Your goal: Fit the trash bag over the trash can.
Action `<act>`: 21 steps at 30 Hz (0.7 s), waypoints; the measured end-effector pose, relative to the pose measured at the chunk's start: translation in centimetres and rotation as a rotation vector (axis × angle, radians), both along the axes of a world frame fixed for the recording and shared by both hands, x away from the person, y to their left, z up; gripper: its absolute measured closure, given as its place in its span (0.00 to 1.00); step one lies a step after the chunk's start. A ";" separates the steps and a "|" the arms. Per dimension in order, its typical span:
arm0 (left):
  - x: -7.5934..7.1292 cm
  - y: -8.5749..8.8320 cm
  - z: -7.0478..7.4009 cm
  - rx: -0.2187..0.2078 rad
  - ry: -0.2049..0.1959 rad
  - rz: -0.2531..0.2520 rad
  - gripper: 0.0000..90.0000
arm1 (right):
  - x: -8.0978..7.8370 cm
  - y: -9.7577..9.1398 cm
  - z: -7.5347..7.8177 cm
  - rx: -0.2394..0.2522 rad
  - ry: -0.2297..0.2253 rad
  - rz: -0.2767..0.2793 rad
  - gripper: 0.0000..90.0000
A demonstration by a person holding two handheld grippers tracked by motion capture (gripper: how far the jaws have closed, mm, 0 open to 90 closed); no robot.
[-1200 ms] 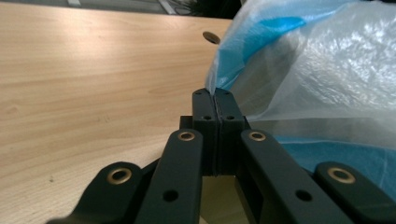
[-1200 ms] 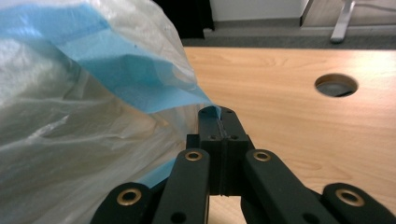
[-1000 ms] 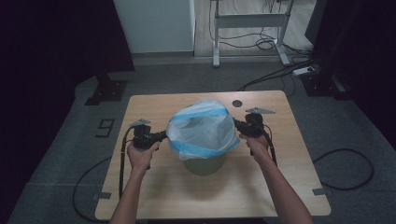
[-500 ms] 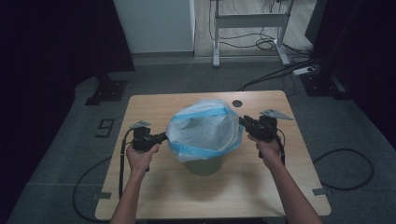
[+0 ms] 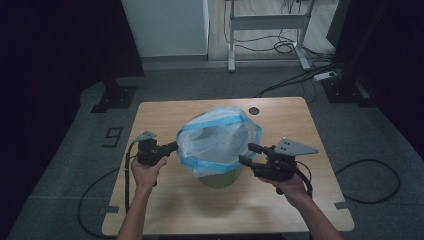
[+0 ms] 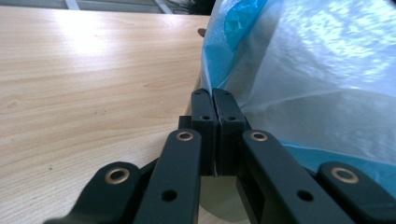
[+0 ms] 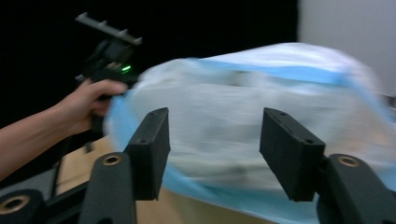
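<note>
- left gripper (image 6: pixel 212 100): jaws pressed together, pinching the blue-edged rim of the plastic bag (image 6: pixel 322 70); seen in the left gripper view, centre frame, film bunched right at the pad tips.
- same gripper in the high view (image 5: pixel 172 146): centre-left of frame, jaw tips touching the bag's left edge.
- right gripper (image 7: pixel 215 149): jaws apart, have just been opening, nothing between the pads; bag sits beyond them, blurred, across the middle of the right gripper view.
- right gripper in the high view (image 5: pixel 248 153): right of centre, just beside the bag's right edge, clear of the film.
- plastic bag (image 5: pixel 217 140): translucent white with blue band, puffed up, centre of the high view, draped over a bin (image 5: pixel 220 178) whose lower part shows below the film.
- bin stands mid table (image 5: pixel 165 210), light wood, lower half of frame.
- left hand (image 5: pixel 145 172) and right hand (image 5: pixel 290 186) come in from the bottom edge.
</note>
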State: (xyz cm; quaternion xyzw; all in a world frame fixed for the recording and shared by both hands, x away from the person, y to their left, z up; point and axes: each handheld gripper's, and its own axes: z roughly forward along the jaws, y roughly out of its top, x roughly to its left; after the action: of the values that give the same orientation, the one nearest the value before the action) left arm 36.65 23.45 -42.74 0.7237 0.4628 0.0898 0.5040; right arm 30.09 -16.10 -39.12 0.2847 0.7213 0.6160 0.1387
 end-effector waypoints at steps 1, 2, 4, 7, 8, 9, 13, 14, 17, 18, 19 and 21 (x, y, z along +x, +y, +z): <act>-0.1 0.1 0.1 -0.003 -0.003 0.000 0.98 | -0.3 0.8 0.0 -0.014 -0.008 0.020 0.44; -0.3 0.2 0.2 -0.002 -0.006 0.001 0.98 | -0.5 1.1 0.0 -0.022 -0.012 0.027 0.43; -0.5 0.3 0.3 -0.003 -0.012 0.001 0.97 | -0.8 1.7 -0.2 -0.017 -0.012 0.034 0.43; -0.8 0.6 0.5 -0.005 -0.018 0.000 0.97 | -1.5 1.6 -0.9 -0.001 -0.013 0.040 0.43; -0.8 0.7 0.5 -0.005 -0.021 -0.002 0.97 | -1.7 1.5 -1.1 -0.001 -0.013 0.038 0.43; -0.9 0.8 0.5 -0.006 -0.021 -0.002 0.97 | -1.9 1.4 -1.5 -0.004 -0.013 0.036 0.43; -0.8 0.7 0.5 -0.009 -0.019 -0.007 0.97 | -1.9 1.1 -3.0 -0.022 -0.011 0.017 0.44; -0.9 0.7 0.5 -0.010 -0.017 -0.010 0.97 | -1.9 1.1 -3.4 -0.020 -0.005 0.012 0.44; -0.8 0.5 0.2 -0.007 -0.011 -0.016 0.97 | -2.0 1.3 -4.3 -0.046 -0.025 0.005 0.44; -0.7 0.4 0.1 -0.007 -0.008 -0.016 0.97 | -1.9 1.4 -4.5 -0.054 -0.028 0.001 0.44; -0.7 0.4 0.0 -0.007 -0.007 -0.016 0.97 | -1.9 1.5 -4.8 -0.066 -0.032 -0.007 0.44; -0.7 0.4 -0.1 -0.009 -0.005 -0.019 0.97 | -1.9 1.7 -5.3 -0.083 -0.040 -0.030 0.44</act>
State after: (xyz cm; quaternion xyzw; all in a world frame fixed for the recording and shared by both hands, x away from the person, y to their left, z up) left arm 35.98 23.81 -42.86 0.7255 0.4551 0.0847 0.5093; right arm 28.18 -14.44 -44.37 0.2771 0.7388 0.5891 0.1741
